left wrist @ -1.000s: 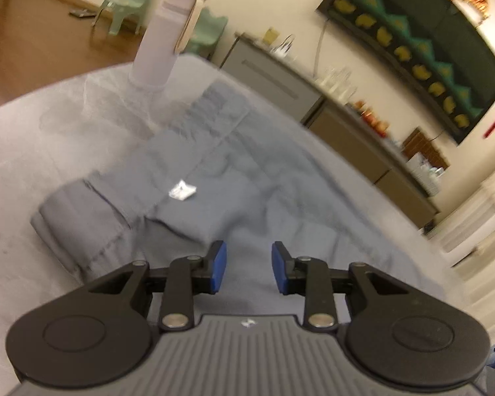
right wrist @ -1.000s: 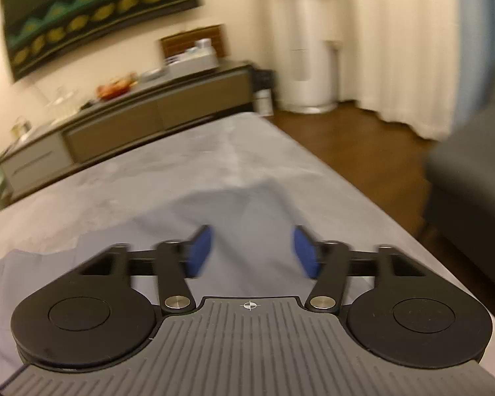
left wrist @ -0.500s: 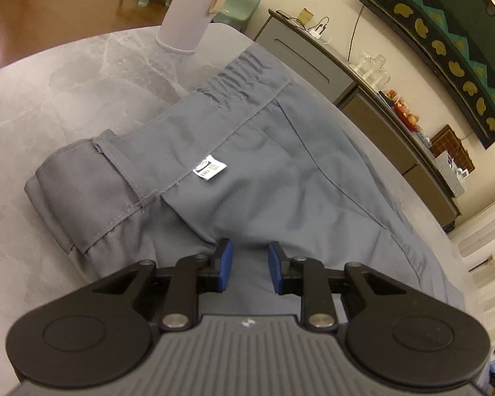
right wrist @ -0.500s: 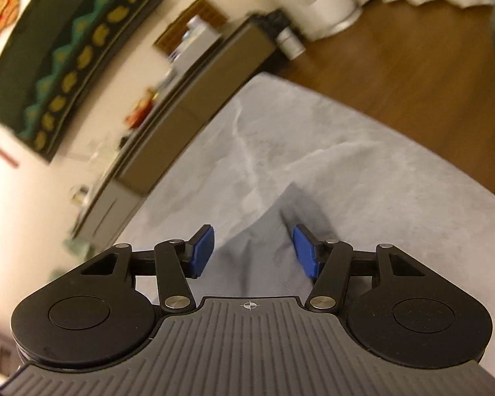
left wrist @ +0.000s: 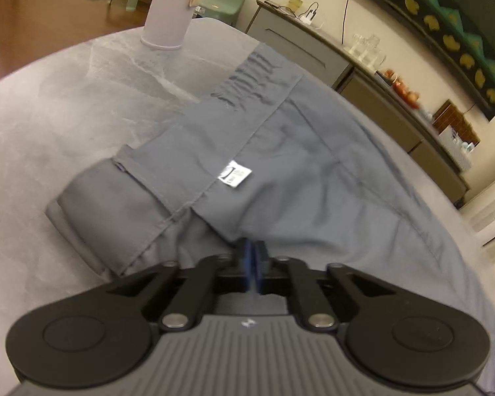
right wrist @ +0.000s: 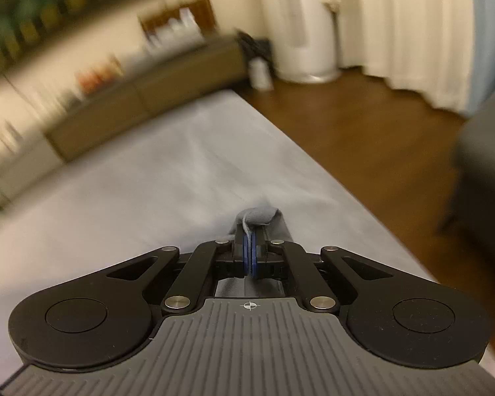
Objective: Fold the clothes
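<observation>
Nearby, lilac bottle beyond grey trousers

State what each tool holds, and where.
Both grip the grey trousers: left tool at the near edge by the waistband, right tool on a bunched fabric edge.

Each hand-held gripper, left and right, is built of black linkage arms, silver rivets and round black discs; blue pads are fitted, behind a ribbed grey housing.
</observation>
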{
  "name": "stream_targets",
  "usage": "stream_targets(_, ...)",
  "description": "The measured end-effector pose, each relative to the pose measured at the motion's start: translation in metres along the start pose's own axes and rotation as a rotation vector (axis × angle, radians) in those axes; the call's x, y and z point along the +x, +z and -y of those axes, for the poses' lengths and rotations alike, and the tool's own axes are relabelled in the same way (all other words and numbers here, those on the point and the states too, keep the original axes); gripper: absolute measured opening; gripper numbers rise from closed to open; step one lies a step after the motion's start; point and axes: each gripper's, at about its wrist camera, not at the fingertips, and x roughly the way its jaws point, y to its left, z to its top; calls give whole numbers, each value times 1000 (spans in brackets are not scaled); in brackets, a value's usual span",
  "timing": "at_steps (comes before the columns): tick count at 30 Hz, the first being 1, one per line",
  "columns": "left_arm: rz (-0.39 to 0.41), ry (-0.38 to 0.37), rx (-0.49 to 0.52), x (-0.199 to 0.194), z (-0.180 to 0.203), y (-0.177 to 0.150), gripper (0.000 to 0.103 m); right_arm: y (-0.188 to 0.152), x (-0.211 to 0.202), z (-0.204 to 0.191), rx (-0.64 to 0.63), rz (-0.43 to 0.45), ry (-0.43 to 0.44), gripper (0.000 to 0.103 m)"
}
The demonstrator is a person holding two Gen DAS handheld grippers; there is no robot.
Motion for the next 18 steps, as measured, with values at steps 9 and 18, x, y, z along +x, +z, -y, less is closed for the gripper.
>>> stream_targets(9, 104, -142, 29, -30, 19, -4, 39, -2, -112, 18, -47, 235, -113, 47)
stream_targets(18, -25, -87, -3, -14, 9, -11, 34, -81, -91, 44, -182, -50, -91, 36)
